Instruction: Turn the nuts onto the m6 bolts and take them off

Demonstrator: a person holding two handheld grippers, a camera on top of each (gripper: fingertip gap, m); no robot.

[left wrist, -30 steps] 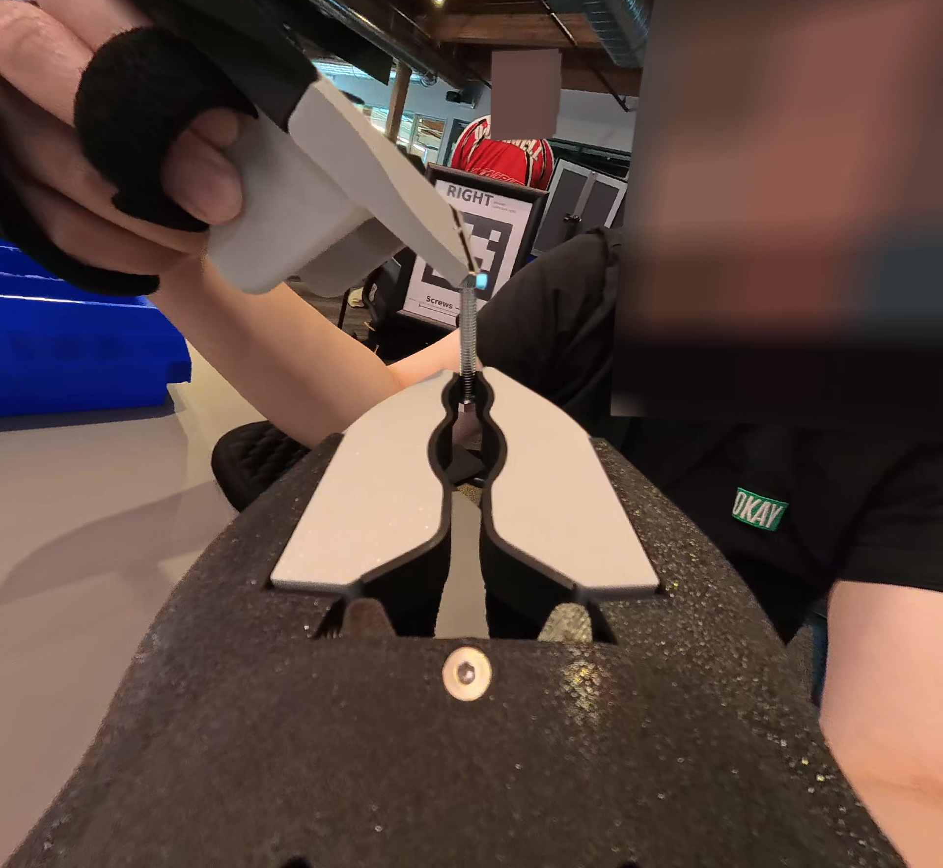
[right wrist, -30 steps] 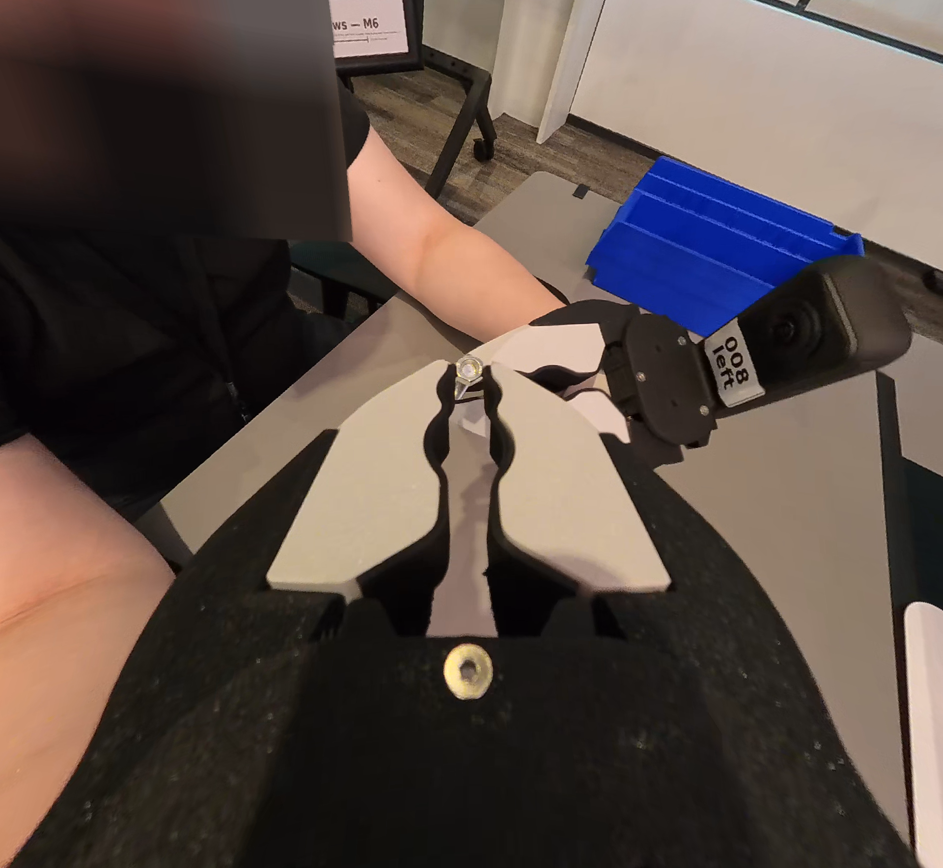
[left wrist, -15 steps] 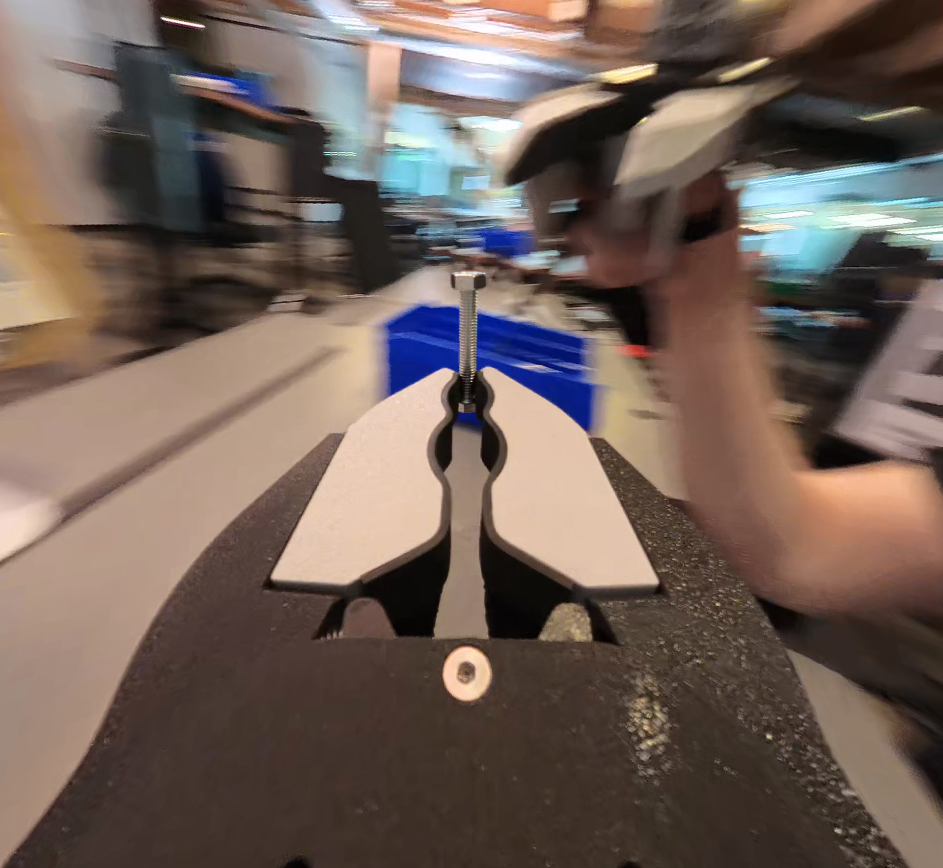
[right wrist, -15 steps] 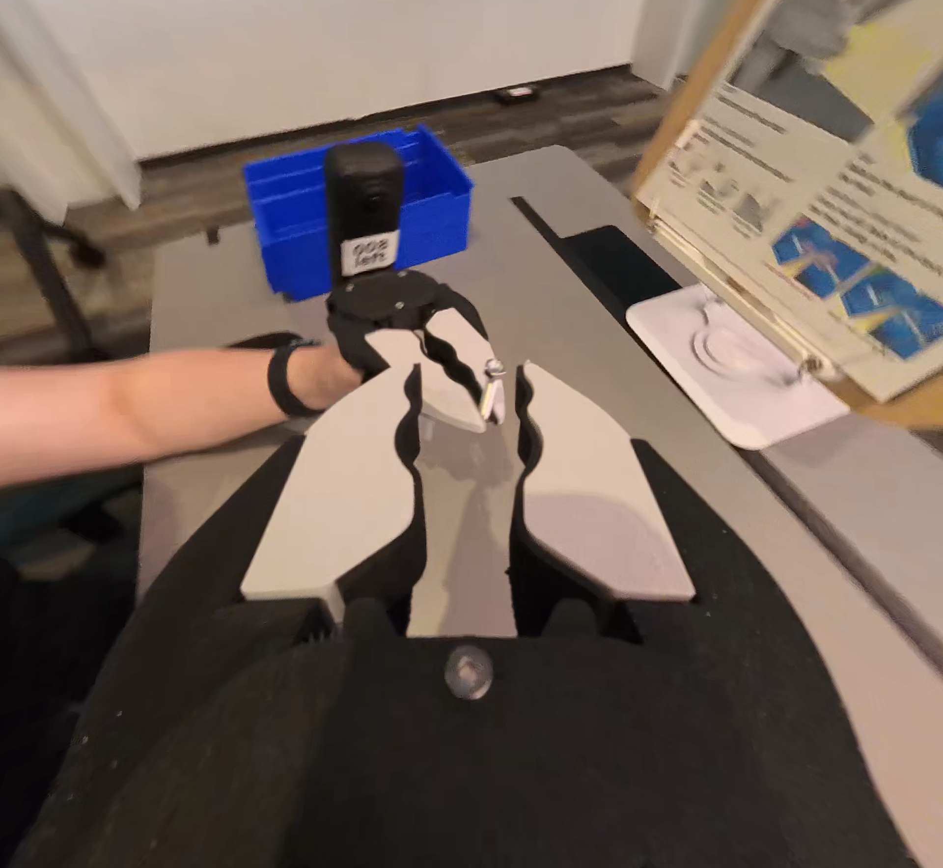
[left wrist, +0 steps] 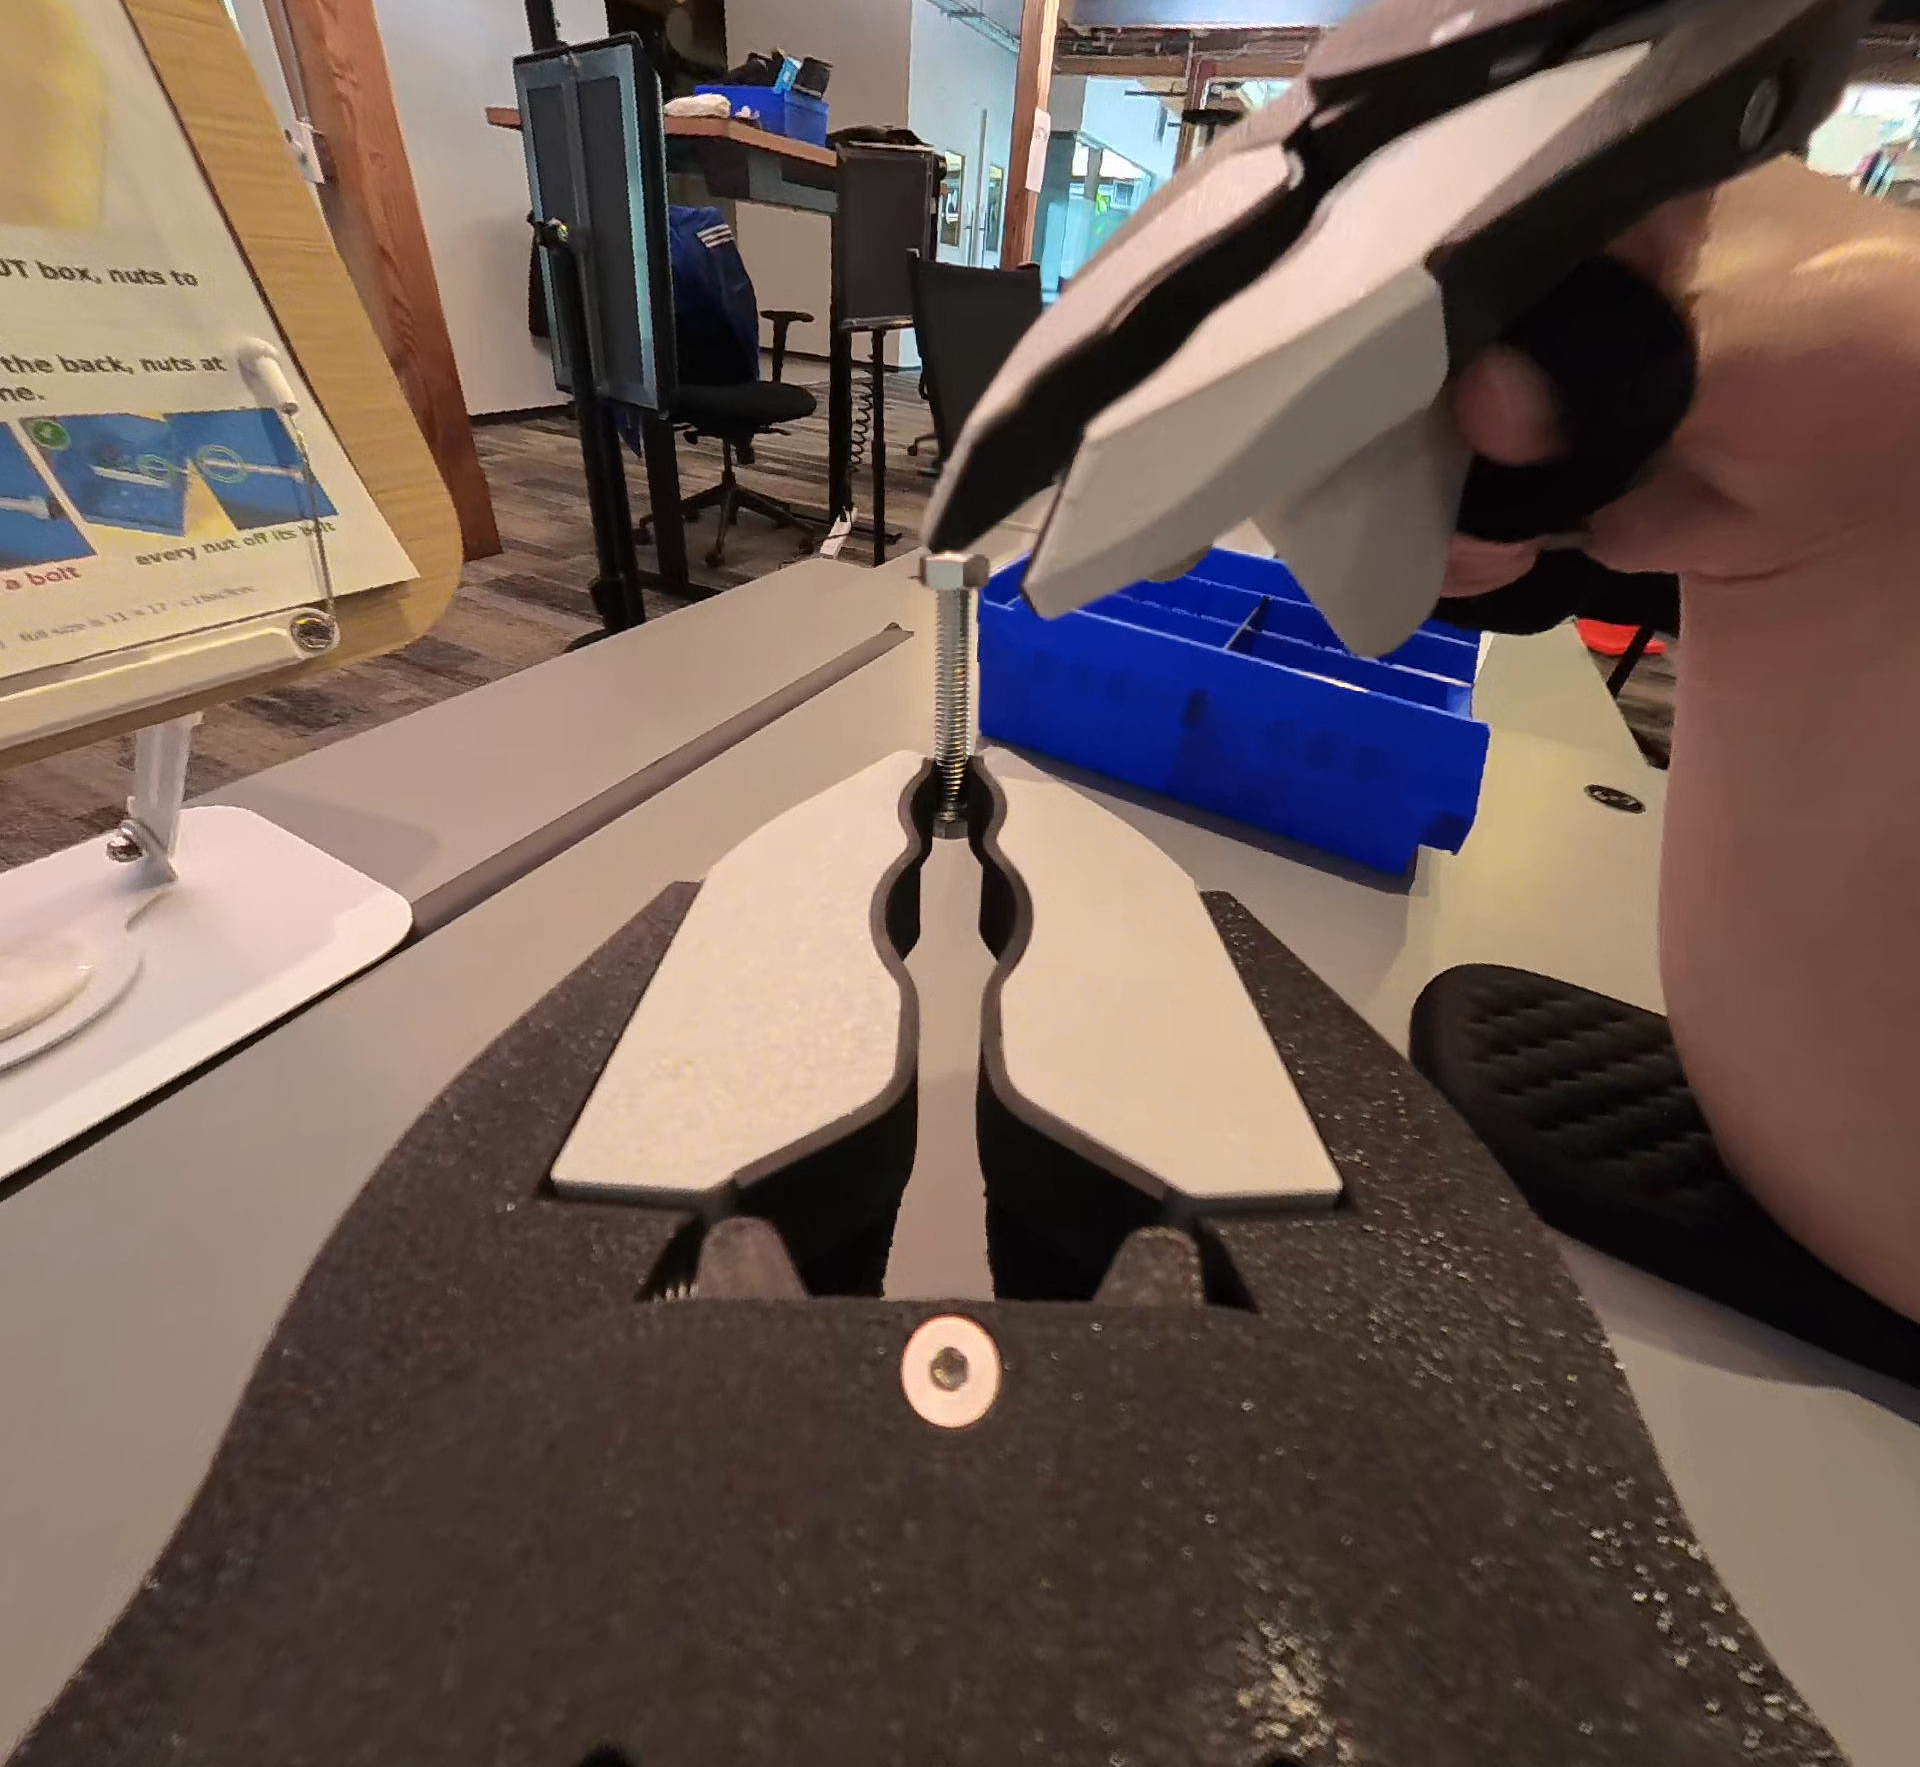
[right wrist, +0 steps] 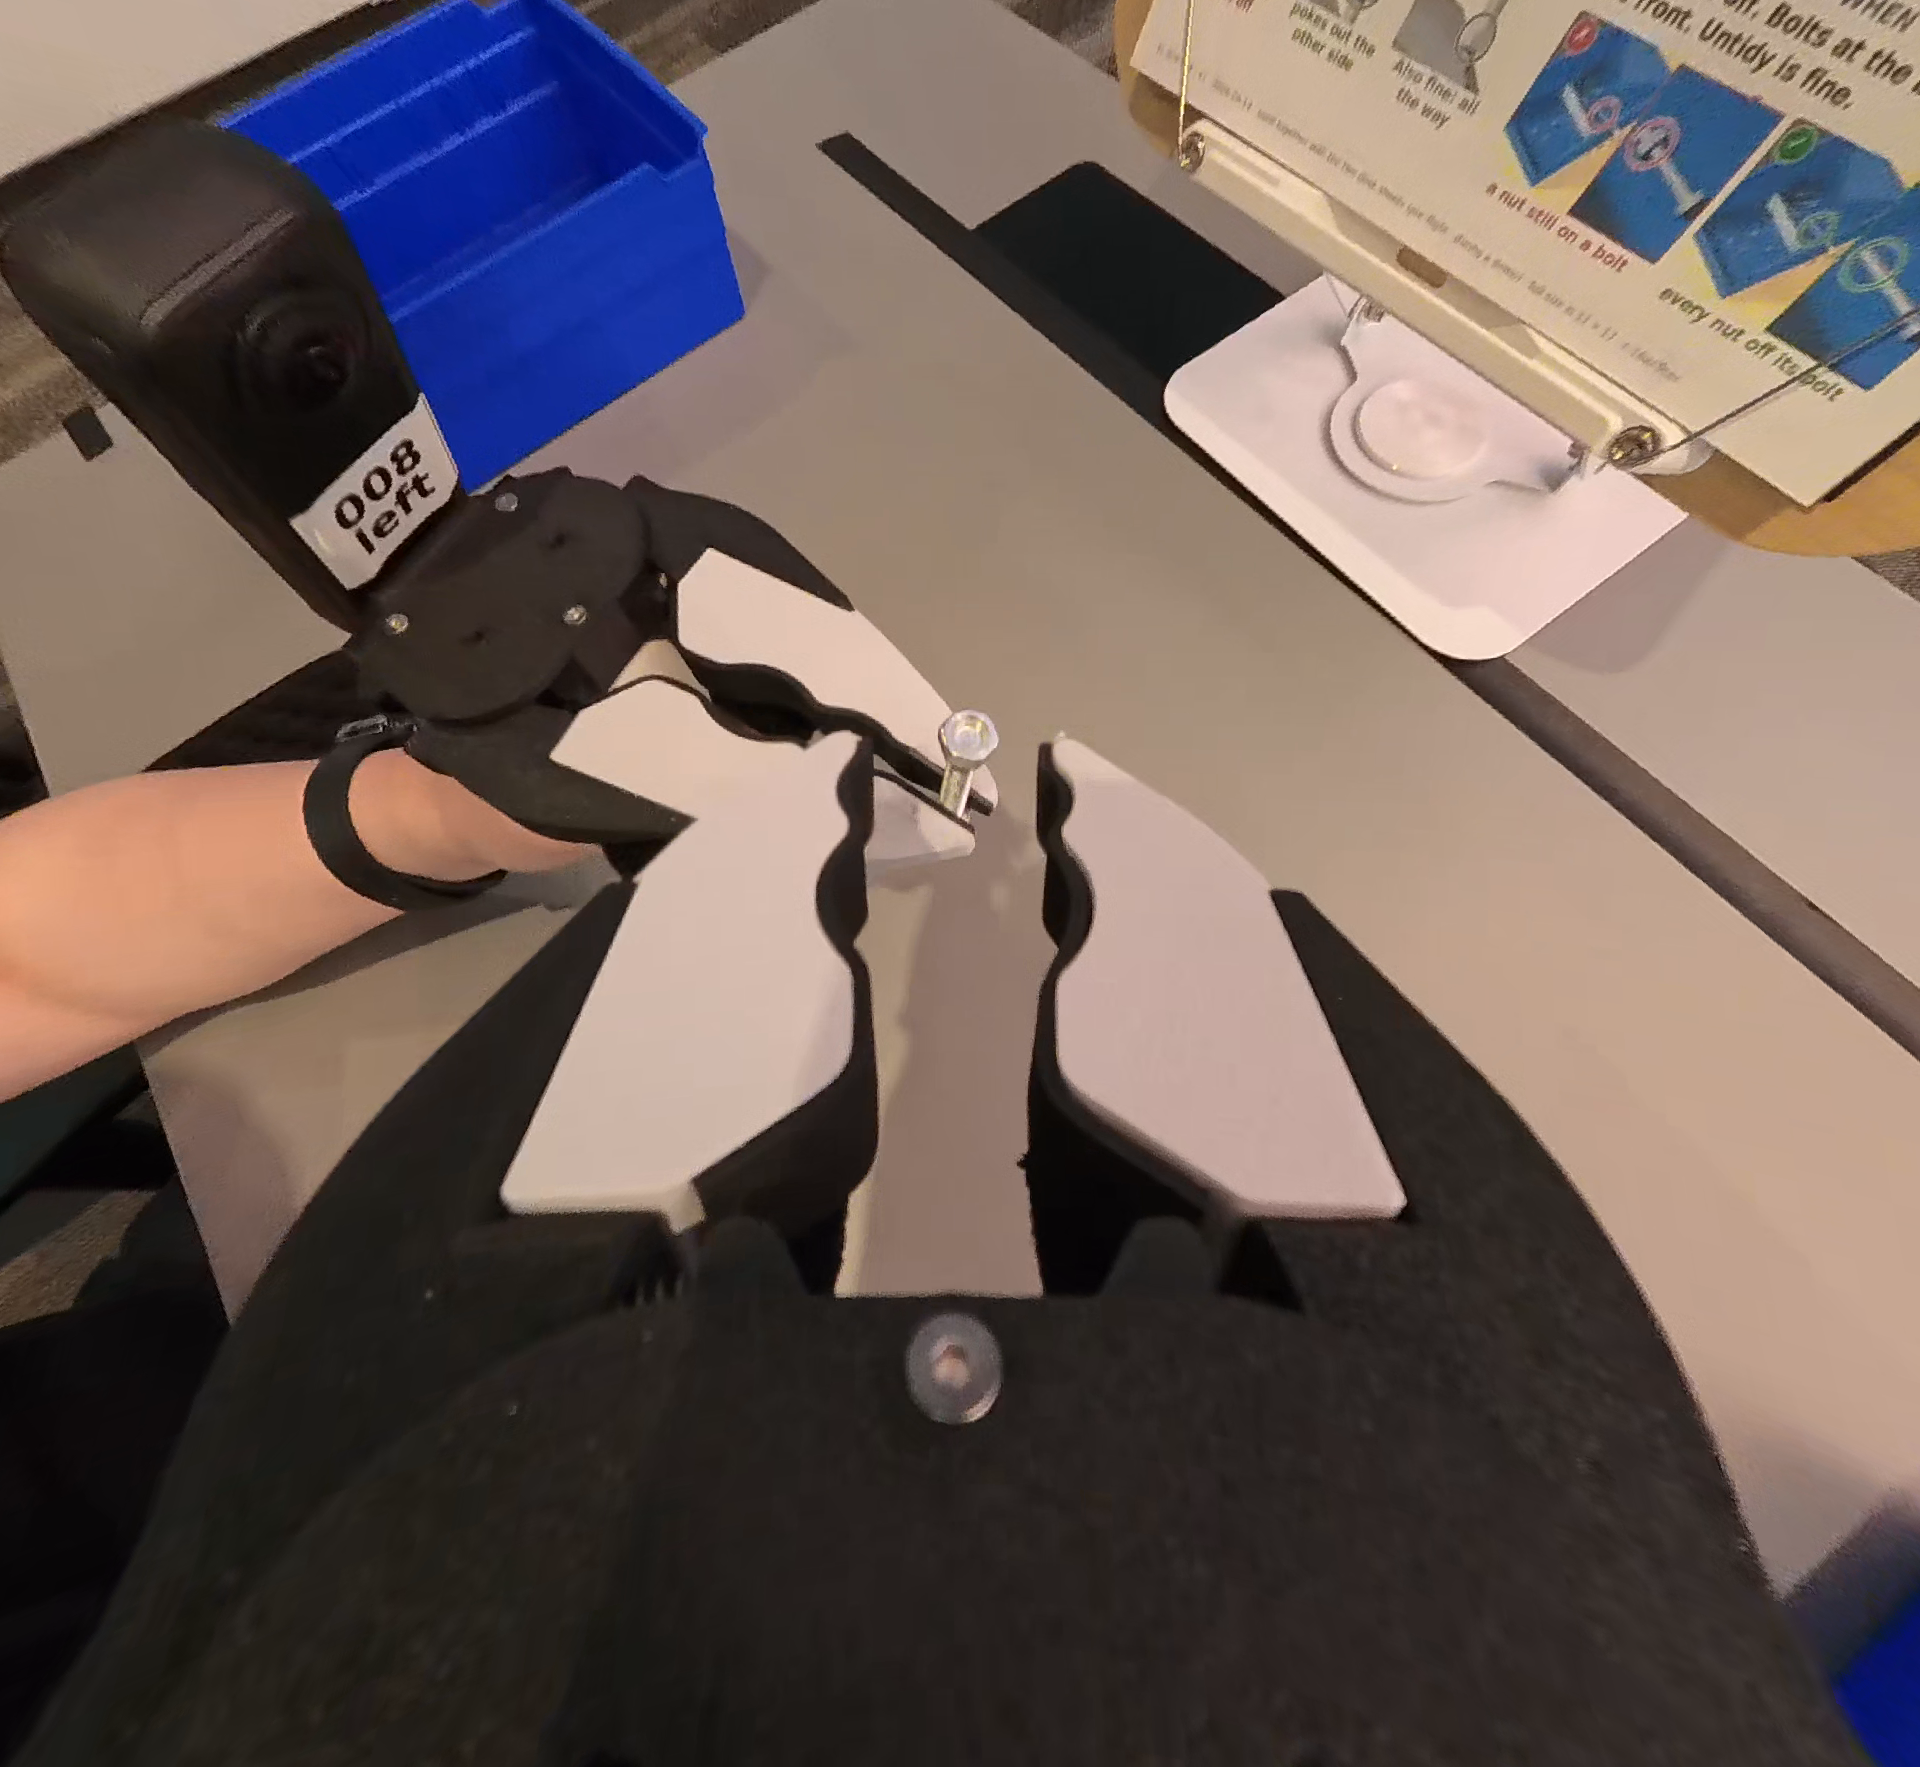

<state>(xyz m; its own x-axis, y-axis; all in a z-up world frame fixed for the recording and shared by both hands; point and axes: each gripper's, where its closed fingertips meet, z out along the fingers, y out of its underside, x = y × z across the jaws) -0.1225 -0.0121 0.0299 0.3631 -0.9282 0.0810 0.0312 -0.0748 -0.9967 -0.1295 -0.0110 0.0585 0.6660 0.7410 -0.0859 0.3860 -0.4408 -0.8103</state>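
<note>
A silver m6 bolt (left wrist: 954,678) stands upright with its hex head on top. My left gripper (left wrist: 951,772) is shut on its lower threaded end. Something dark sits in the finger notch there; I cannot tell if it is a nut. My right gripper (right wrist: 956,761) is open, and the bolt's head (right wrist: 968,735) lies between its fingertips without touching them. In the left wrist view the right gripper (left wrist: 987,564) reaches in from the upper right, its fingers right beside the head. In the right wrist view the left gripper (right wrist: 961,808) comes in from the left over the grey table (right wrist: 1039,470).
A blue divided bin (left wrist: 1247,699) stands behind the bolt; it also shows in the right wrist view (right wrist: 540,211). An instruction board on a white base (right wrist: 1434,470) stands at the right. A black pad (left wrist: 1558,1073) lies under the right arm. Both grippers' tips are close together, under 4 cm apart.
Both grippers have swung from facing the person to facing the table. My right gripper, shut on the bolt's head a second ago, has opened. The left still holds the bolt.
</note>
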